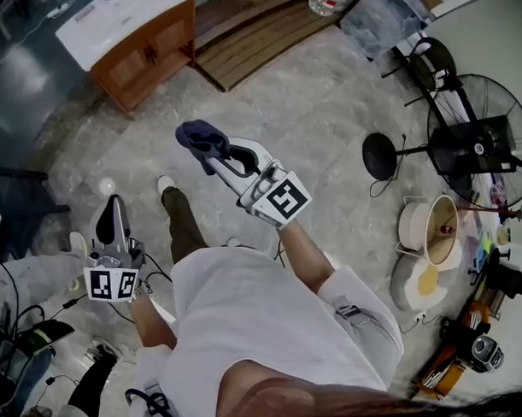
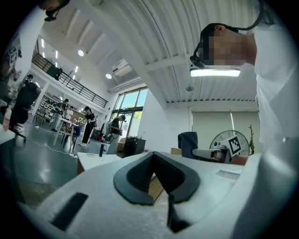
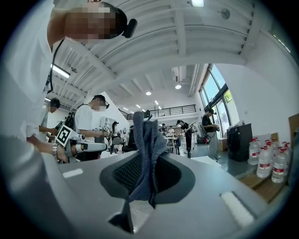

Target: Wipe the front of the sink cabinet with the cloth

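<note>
The sink cabinet [image 1: 144, 47], with a white top and a brown wooden front, stands on the floor at the far upper left of the head view. My right gripper [image 1: 211, 150] is raised at mid-frame, well short of the cabinet, and is shut on a dark blue cloth [image 1: 199, 135]. In the right gripper view the cloth [image 3: 148, 135] stands up bunched between the black pads. My left gripper [image 1: 114, 207] hangs low at the left by the person's leg, with its jaws closed on nothing. The left gripper view shows the pads [image 2: 140, 173] meeting and the cabinet's white top [image 2: 96, 159] beyond.
Wooden boards [image 1: 255, 32] lie on the floor right of the cabinet. A black pedestal fan [image 1: 481, 136], a round black stand [image 1: 379, 155] and tools crowd the right side. Cables and gear sit at the lower left. Water bottles [image 3: 266, 161] stand at the right; people [image 3: 93, 130] stand behind.
</note>
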Demonstrator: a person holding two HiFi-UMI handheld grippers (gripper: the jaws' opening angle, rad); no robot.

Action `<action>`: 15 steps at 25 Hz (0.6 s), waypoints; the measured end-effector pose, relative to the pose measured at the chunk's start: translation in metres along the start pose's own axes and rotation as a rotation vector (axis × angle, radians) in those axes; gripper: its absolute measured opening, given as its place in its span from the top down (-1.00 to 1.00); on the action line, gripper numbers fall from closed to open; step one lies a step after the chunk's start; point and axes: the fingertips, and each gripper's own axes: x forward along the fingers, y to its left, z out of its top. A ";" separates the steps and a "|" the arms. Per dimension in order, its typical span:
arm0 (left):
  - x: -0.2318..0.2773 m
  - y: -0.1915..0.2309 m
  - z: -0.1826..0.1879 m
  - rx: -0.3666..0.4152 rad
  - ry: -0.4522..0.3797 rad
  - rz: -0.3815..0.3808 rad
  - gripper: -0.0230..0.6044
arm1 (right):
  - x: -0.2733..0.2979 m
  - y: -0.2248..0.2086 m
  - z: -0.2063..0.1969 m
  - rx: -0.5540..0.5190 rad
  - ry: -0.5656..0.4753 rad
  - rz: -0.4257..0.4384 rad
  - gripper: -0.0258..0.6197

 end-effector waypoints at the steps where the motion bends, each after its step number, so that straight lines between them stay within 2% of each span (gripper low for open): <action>1: 0.014 0.023 -0.002 -0.009 0.000 -0.006 0.93 | 0.021 -0.011 -0.005 0.000 0.011 -0.012 0.64; 5: 0.065 0.129 0.010 -0.051 -0.018 -0.023 0.93 | 0.140 -0.049 -0.019 0.010 0.058 -0.020 0.64; 8: 0.105 0.195 0.015 -0.060 0.001 -0.057 0.94 | 0.229 -0.072 -0.032 0.013 0.069 0.004 0.64; 11: 0.140 0.244 0.012 -0.057 0.026 -0.085 0.93 | 0.302 -0.095 -0.052 0.022 0.065 0.038 0.64; 15: 0.170 0.283 -0.009 -0.075 0.070 -0.095 0.93 | 0.376 -0.122 -0.094 0.047 0.051 0.090 0.65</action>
